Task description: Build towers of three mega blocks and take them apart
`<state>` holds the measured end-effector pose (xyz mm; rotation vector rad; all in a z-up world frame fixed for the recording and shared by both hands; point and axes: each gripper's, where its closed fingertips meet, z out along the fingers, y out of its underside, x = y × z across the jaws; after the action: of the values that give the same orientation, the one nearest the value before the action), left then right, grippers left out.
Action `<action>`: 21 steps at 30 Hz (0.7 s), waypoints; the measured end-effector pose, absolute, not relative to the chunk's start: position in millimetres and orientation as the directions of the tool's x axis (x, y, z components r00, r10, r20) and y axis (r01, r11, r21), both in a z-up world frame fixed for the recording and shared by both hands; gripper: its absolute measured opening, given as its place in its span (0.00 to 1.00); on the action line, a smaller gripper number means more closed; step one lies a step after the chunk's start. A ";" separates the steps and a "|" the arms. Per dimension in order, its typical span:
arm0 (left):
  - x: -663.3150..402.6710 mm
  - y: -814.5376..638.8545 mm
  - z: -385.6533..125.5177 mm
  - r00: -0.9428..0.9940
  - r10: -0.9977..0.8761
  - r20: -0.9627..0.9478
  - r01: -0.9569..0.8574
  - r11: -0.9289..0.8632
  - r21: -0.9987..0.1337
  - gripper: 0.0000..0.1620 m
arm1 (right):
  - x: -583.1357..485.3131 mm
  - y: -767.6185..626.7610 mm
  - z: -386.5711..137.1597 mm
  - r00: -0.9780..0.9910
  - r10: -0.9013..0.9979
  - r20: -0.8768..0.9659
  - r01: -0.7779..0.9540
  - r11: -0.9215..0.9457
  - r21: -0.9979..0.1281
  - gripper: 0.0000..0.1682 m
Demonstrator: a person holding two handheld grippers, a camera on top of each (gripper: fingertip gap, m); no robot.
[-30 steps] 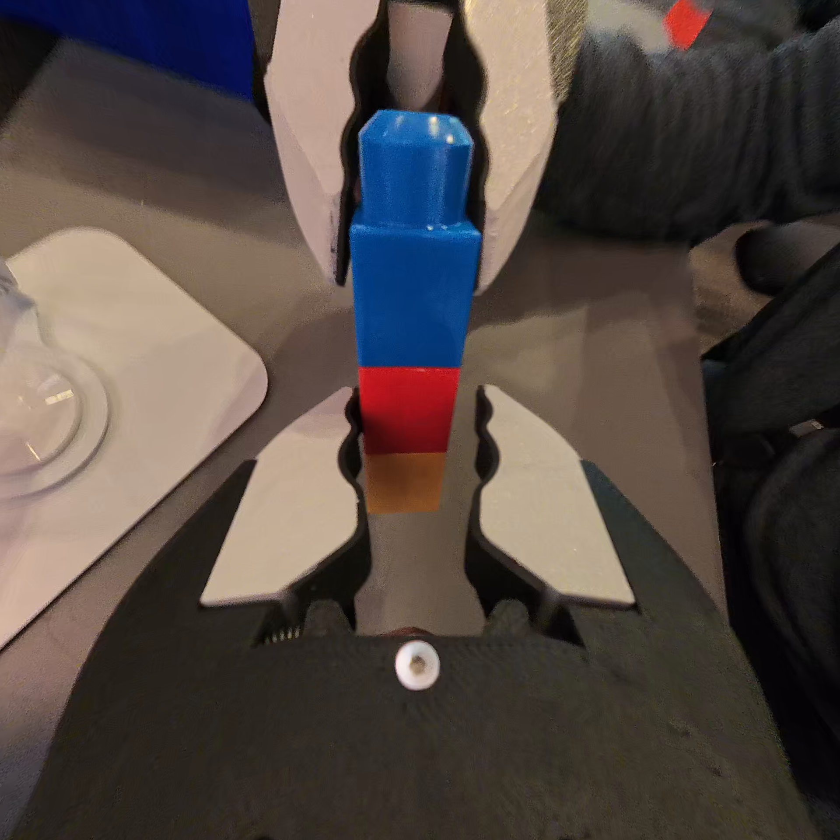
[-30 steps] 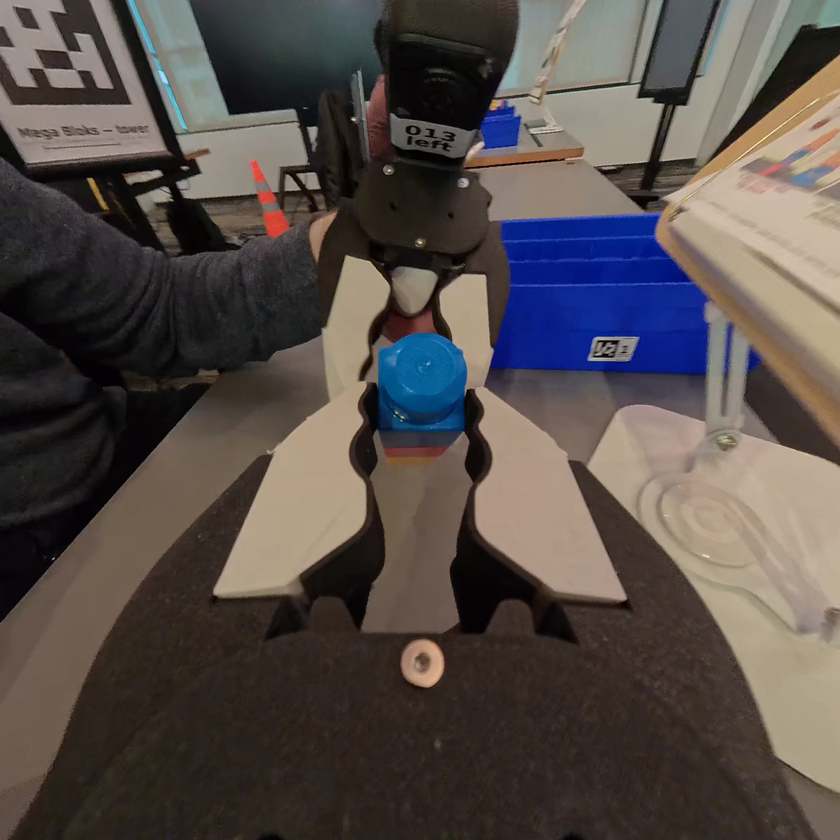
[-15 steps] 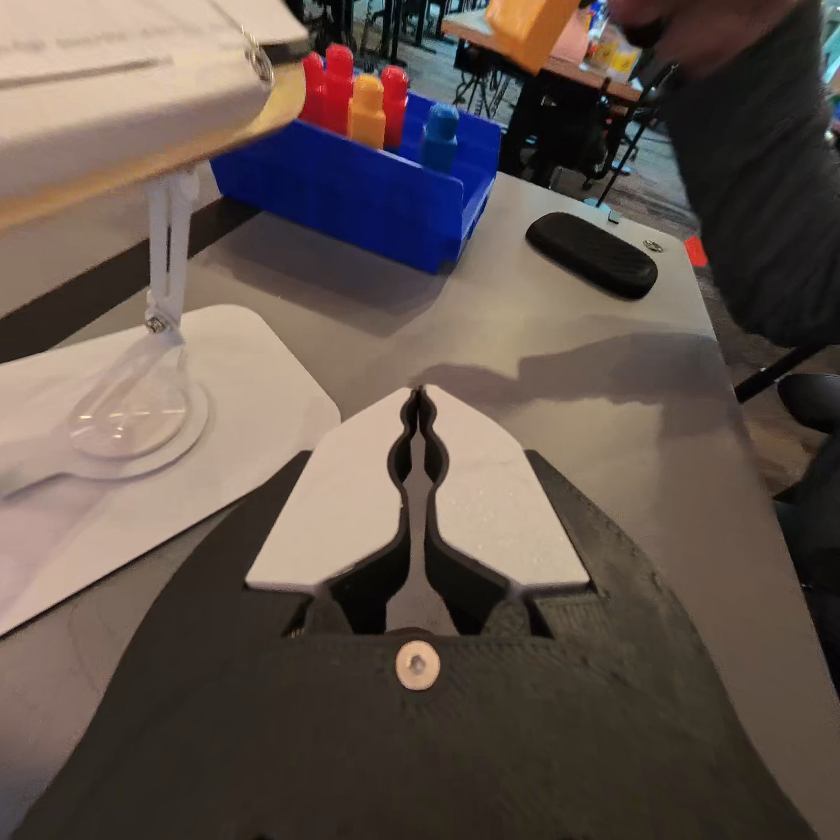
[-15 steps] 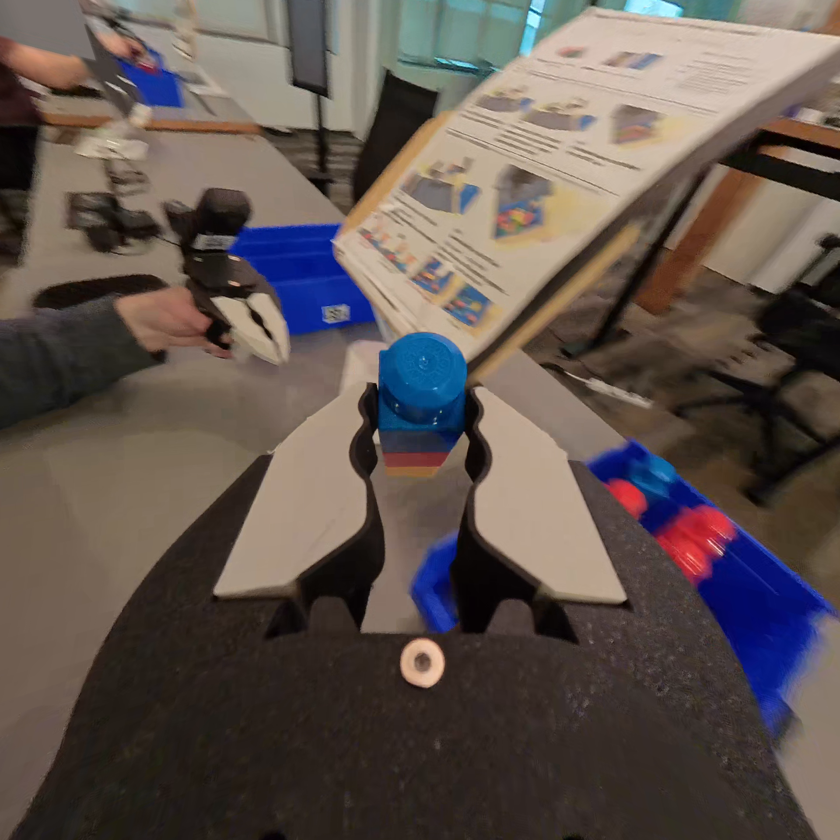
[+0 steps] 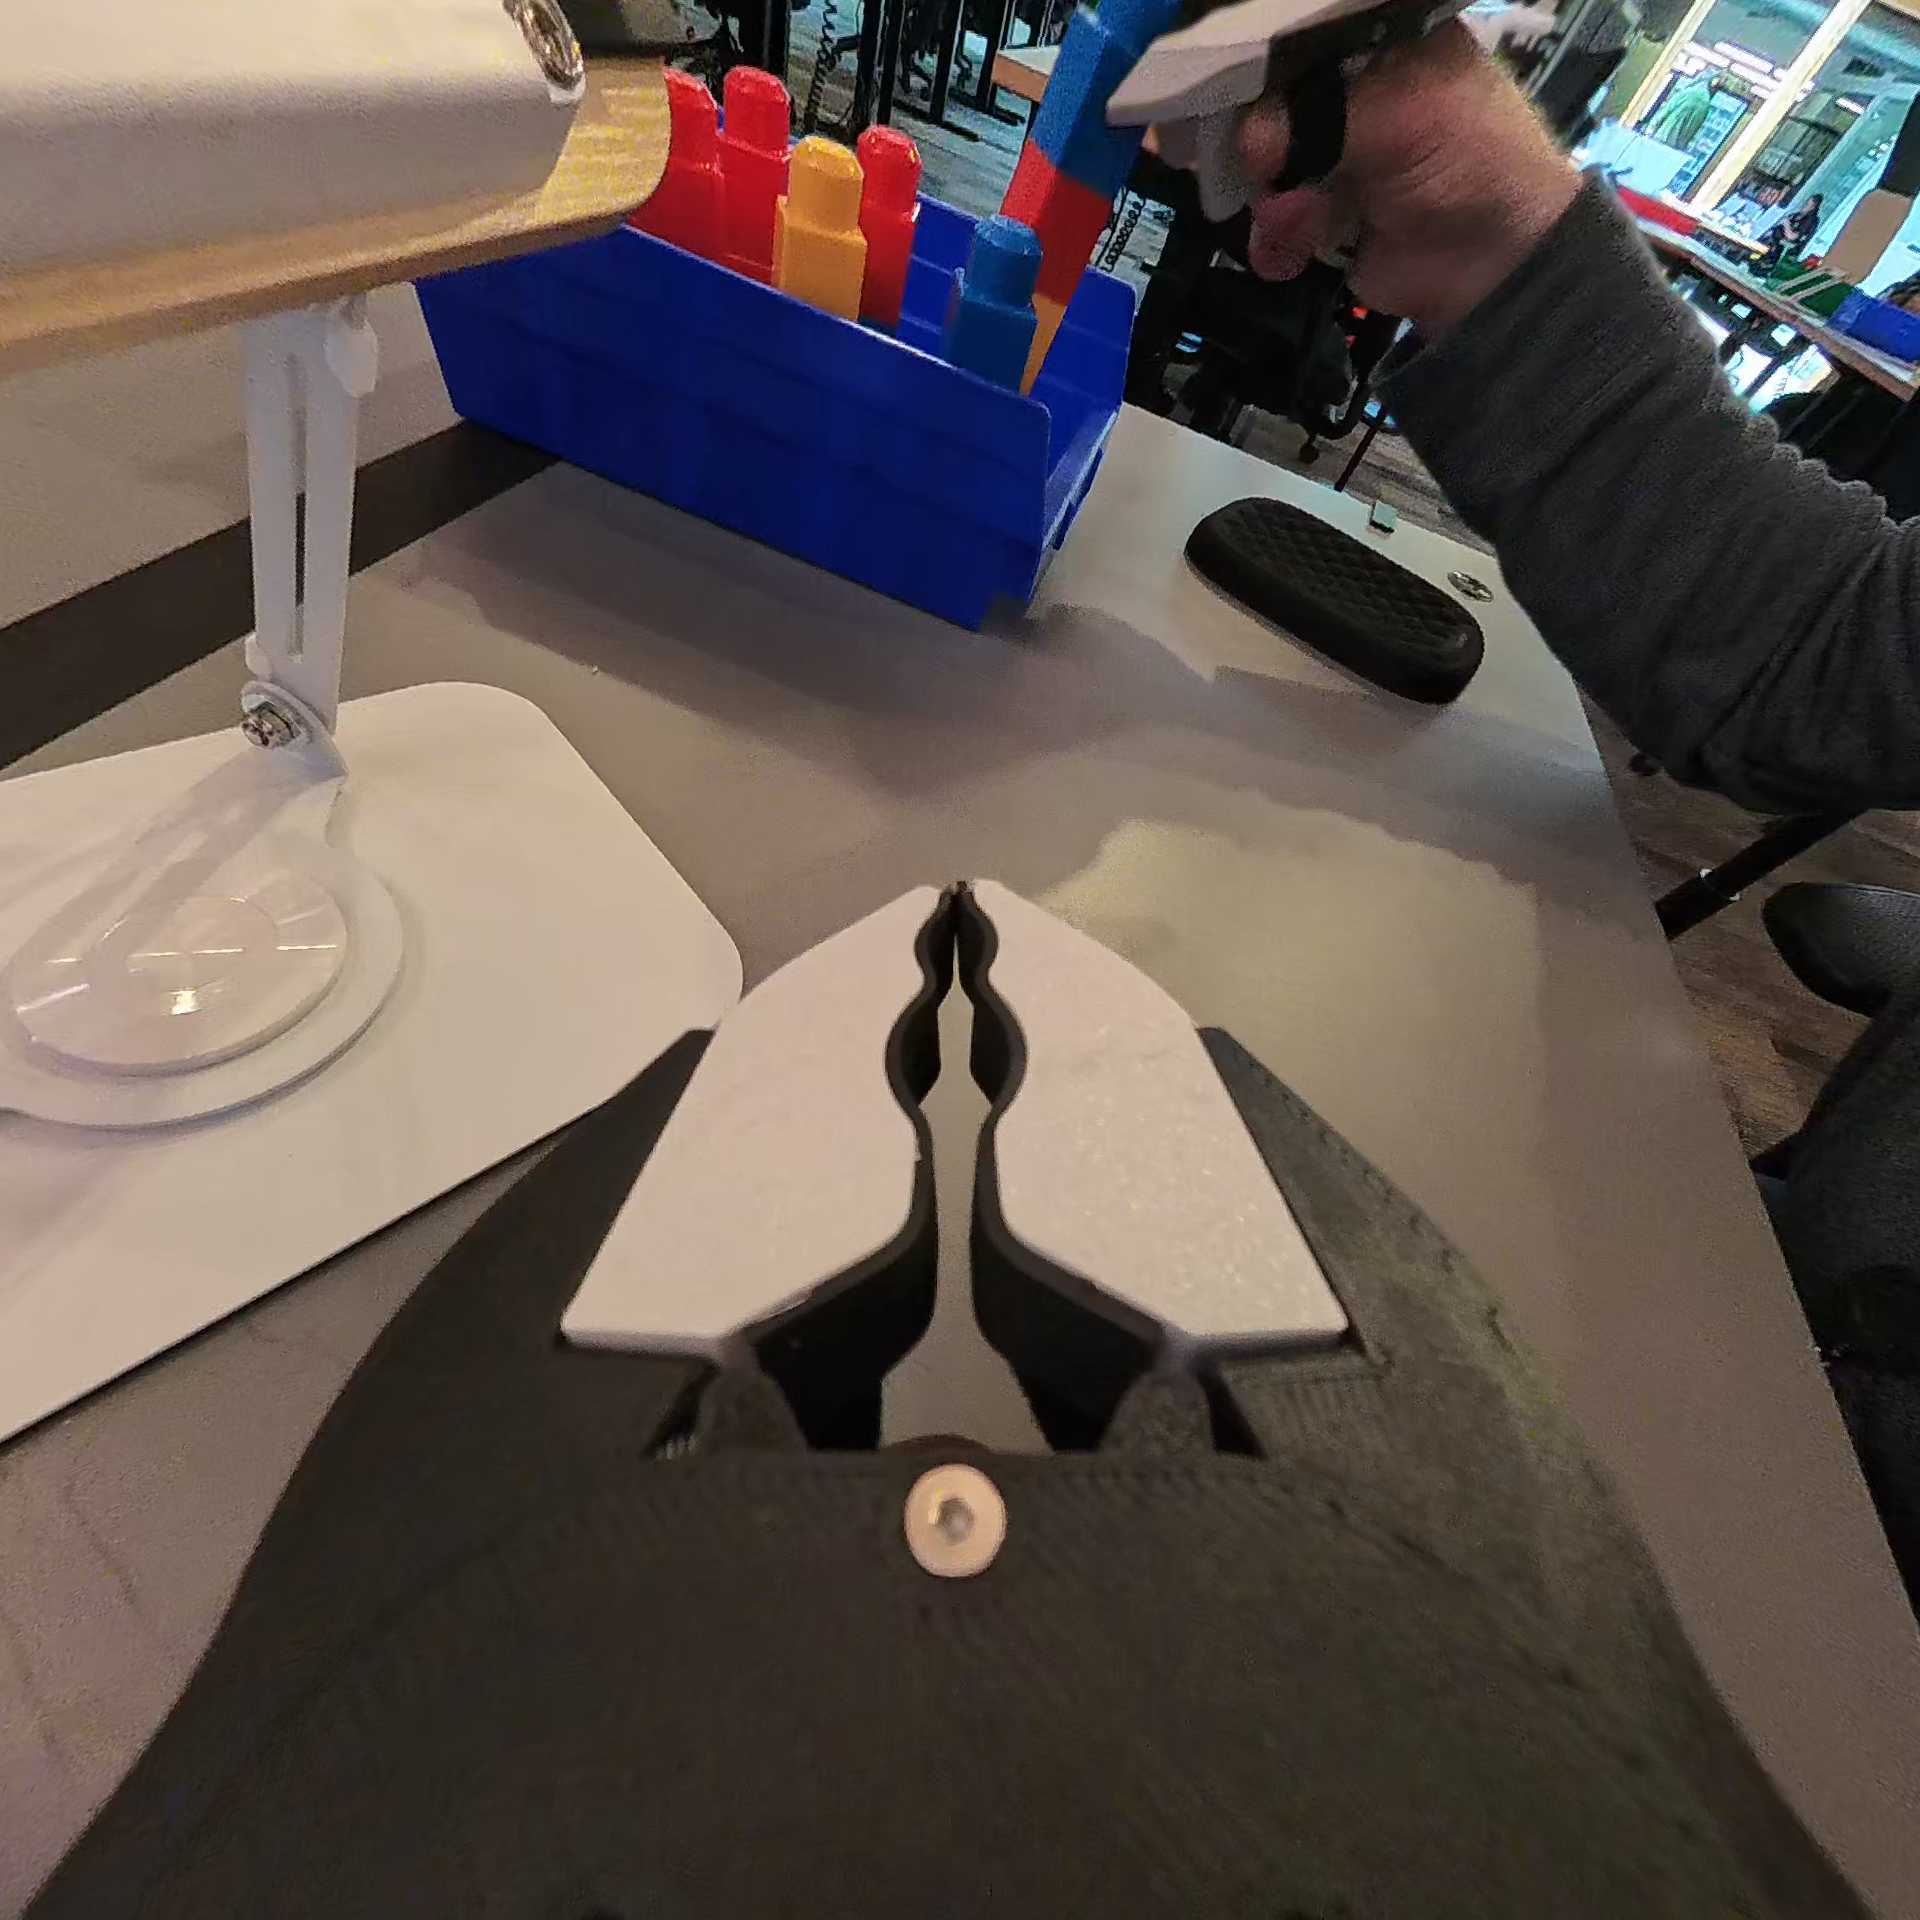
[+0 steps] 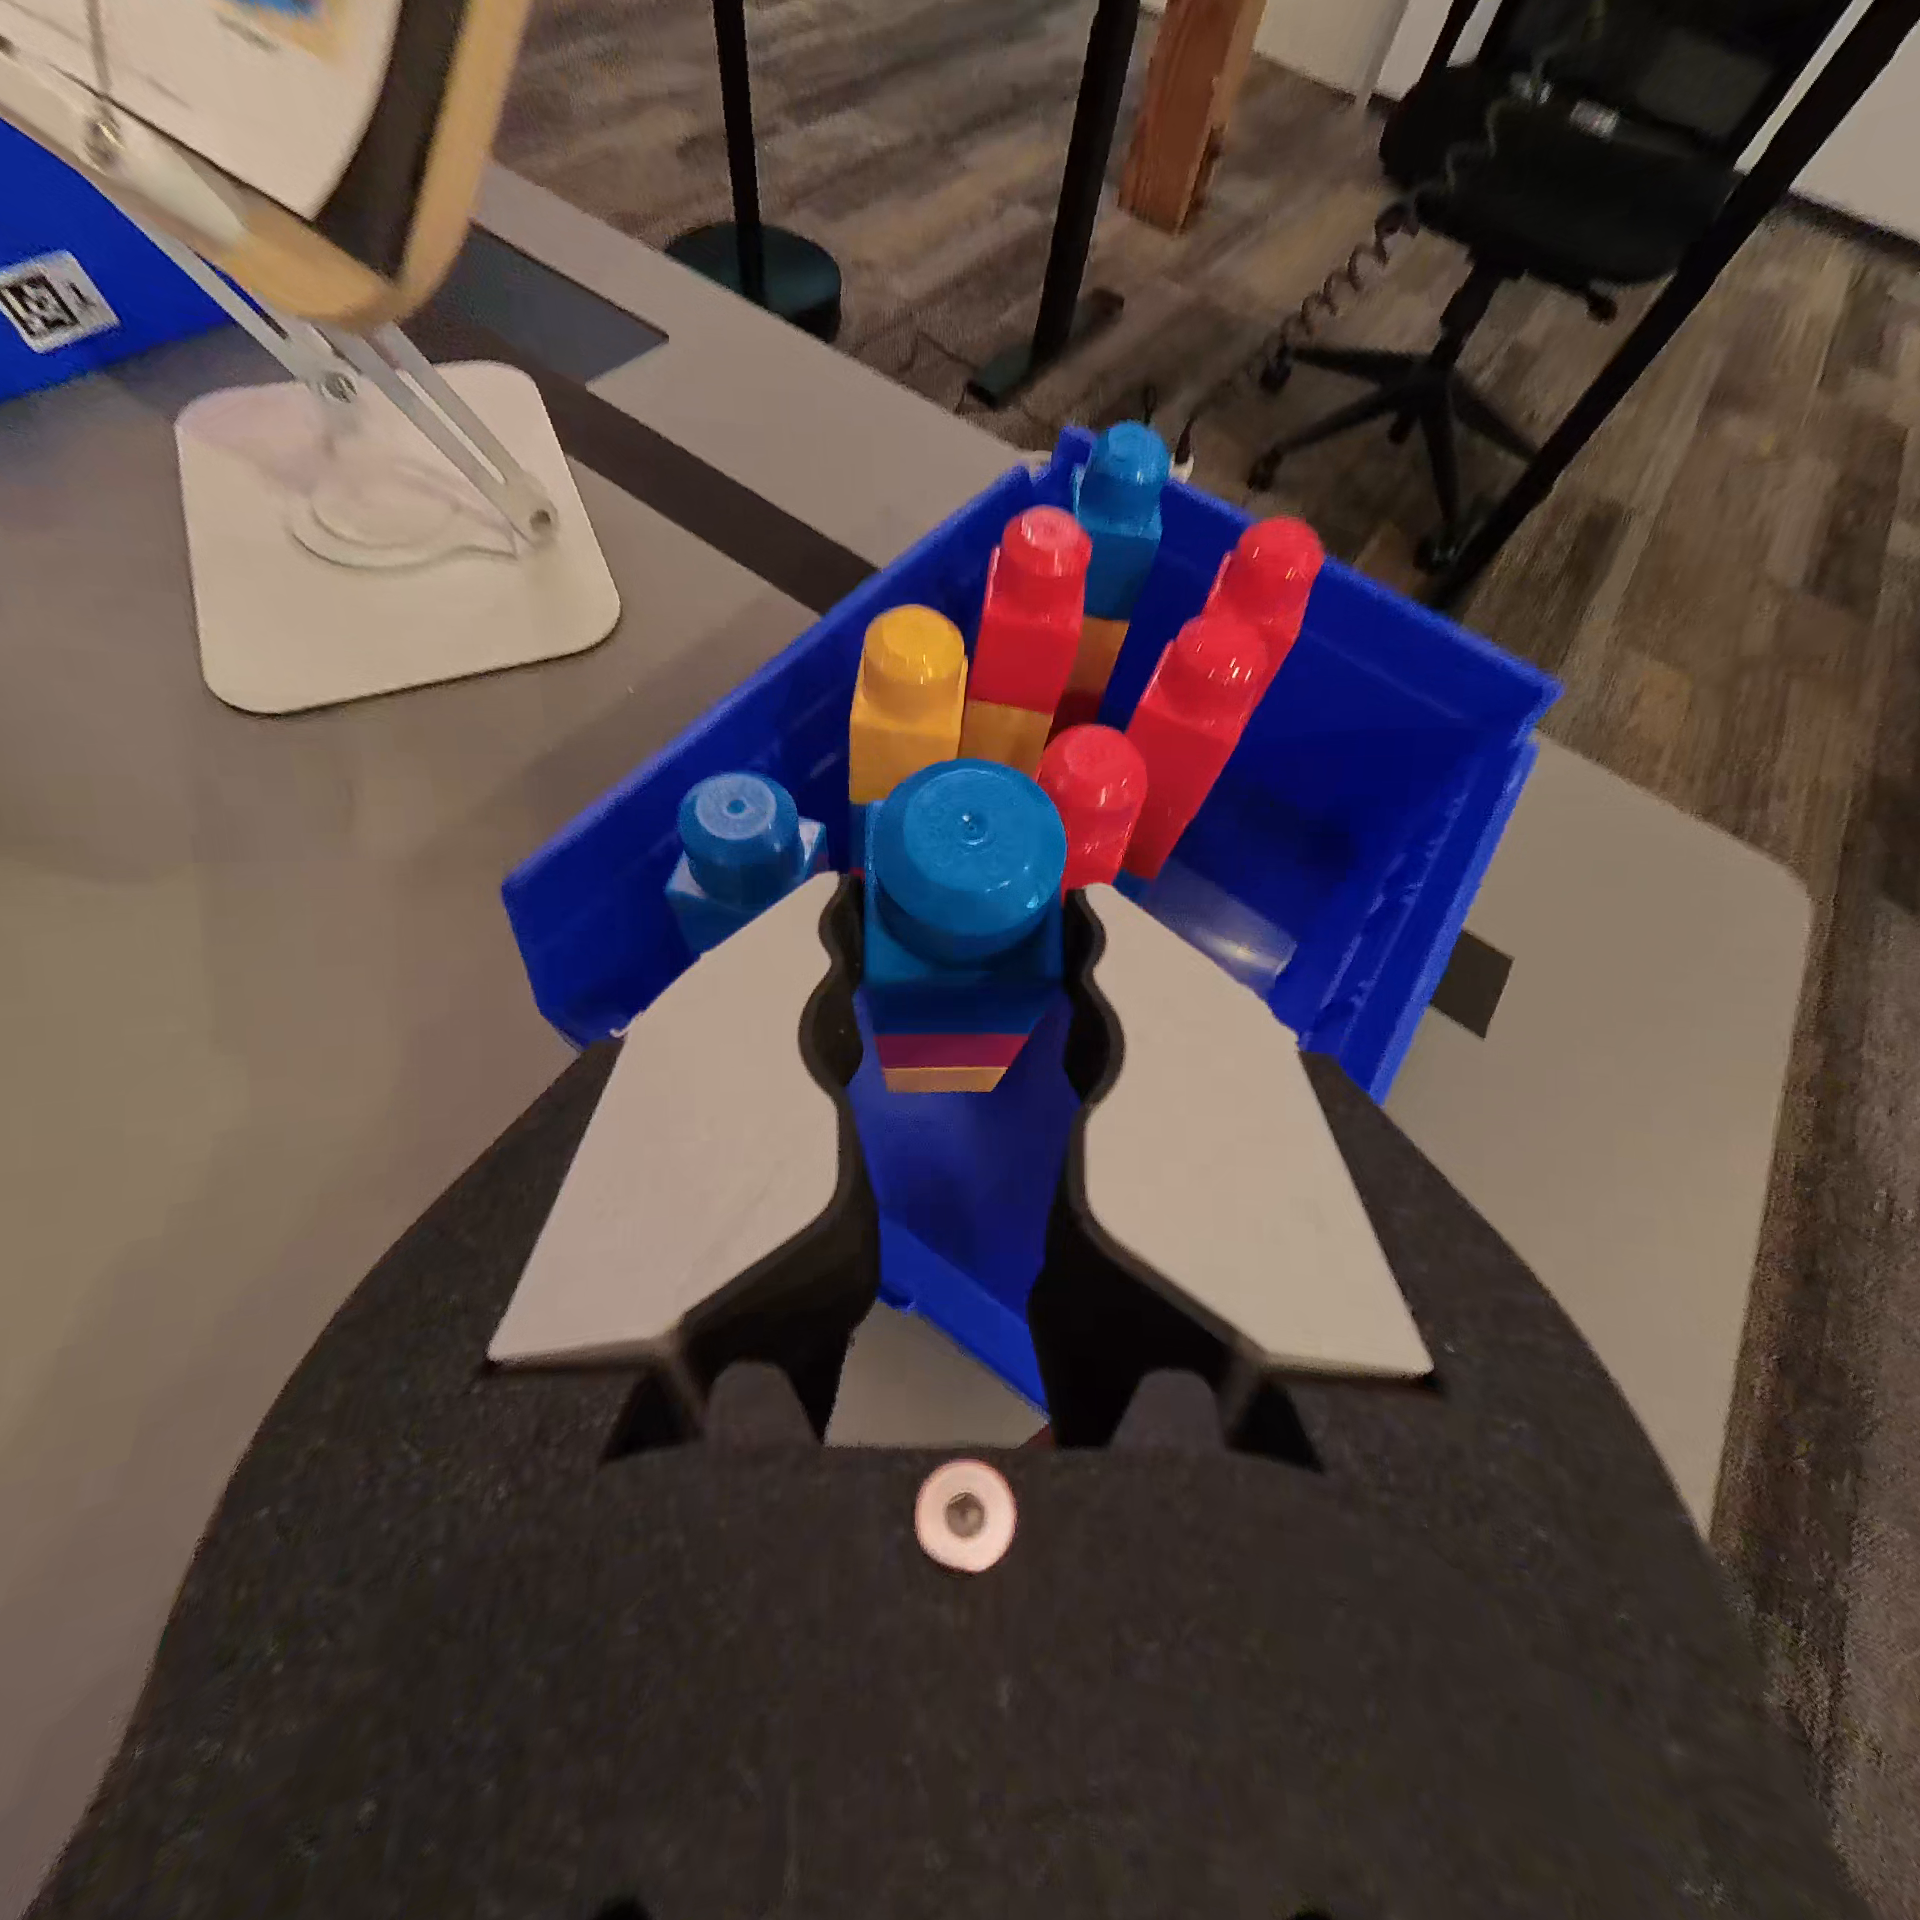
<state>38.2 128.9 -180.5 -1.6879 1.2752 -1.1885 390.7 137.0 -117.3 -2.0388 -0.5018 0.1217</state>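
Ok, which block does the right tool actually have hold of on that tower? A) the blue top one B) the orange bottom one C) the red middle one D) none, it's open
A: in the right wrist view the right tool is shut on the blue top block of the tower, with red and orange hanging below over the blue bin.

Black tool (image 5: pixel 958 904) bodies, grey fingers (image 6: pixel 707 1122) — dark grey sleeve (image 5: pixel 1662 499).

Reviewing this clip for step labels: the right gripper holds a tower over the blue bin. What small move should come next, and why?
Probably lower the tower into the free space at the near end of the bin, then open. The right gripper is clamped on its blue top block and hangs above the bin, where other towers already stand. The left gripper is shut and empty over the table.
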 end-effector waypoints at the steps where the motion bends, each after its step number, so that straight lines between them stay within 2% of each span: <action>1: 39.0 128.7 -181.5 0.093 -0.963 0.254 -0.322 -0.270 -0.907 0.00 | 390.4 139.1 -126.0 0.909 0.400 0.114 0.300 -0.441 -0.846 0.21; 10: 41.3 128.9 -189.4 0.093 -0.960 0.264 -0.336 -0.280 -0.899 0.00 | 389.5 153.0 -178.4 0.913 0.402 0.069 0.299 -0.544 -0.784 0.22; 15: 41.6 127.8 -192.8 0.090 -0.960 0.263 -0.351 -0.278 -0.894 0.00 | 389.1 157.0 -182.9 0.920 0.389 0.041 0.269 -0.556 -0.787 0.23; 21: 39.9 126.3 -189.5 0.080 -0.962 0.263 -0.343 -0.274 -0.898 0.00 | 391.4 154.1 -171.7 0.923 0.380 0.069 0.278 -0.531 -0.800 0.29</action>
<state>39.9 126.3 -189.5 -1.7025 1.3016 -1.1958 391.4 154.1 -171.7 -2.1624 -0.4666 0.1411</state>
